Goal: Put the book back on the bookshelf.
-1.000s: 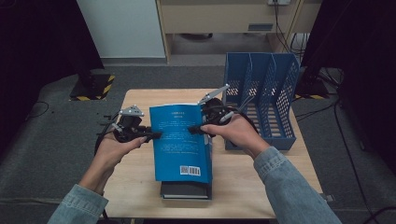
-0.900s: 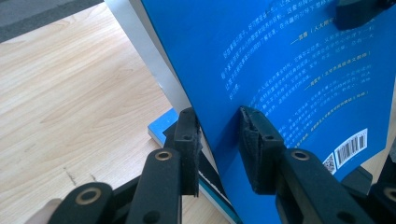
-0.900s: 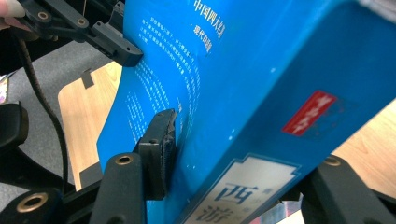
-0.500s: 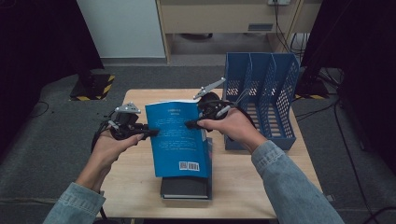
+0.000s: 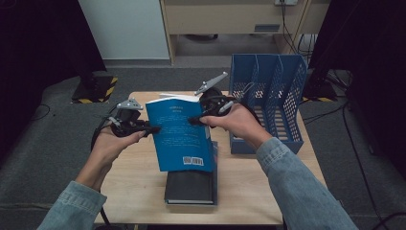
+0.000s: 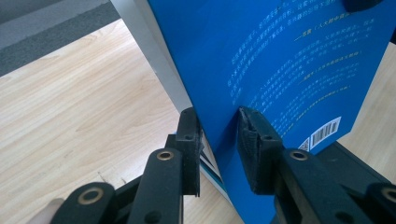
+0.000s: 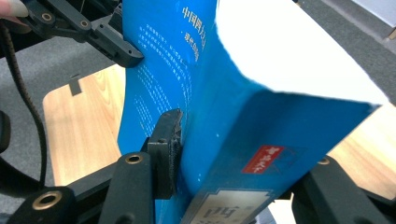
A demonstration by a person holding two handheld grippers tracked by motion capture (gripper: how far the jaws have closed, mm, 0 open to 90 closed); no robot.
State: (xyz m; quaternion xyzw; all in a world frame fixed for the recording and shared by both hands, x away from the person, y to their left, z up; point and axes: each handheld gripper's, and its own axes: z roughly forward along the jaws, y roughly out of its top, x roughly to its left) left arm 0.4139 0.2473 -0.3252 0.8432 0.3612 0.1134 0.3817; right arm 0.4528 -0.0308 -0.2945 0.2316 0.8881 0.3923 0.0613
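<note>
Between 2 black grippers (image 5: 152,128) (image 5: 194,120), glossy blue book (image 5: 179,136).

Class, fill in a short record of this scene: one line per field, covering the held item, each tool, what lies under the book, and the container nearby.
Held item: blue book, lifted and tilted above the table
Left tool: shut on the book's left edge
Right tool: shut on the book's right side, near the spine
Below the book: black book lying flat on the table
Container: blue file rack at the table's right, compartments look empty
Likely next move: perhaps into the rack, not certain
</note>
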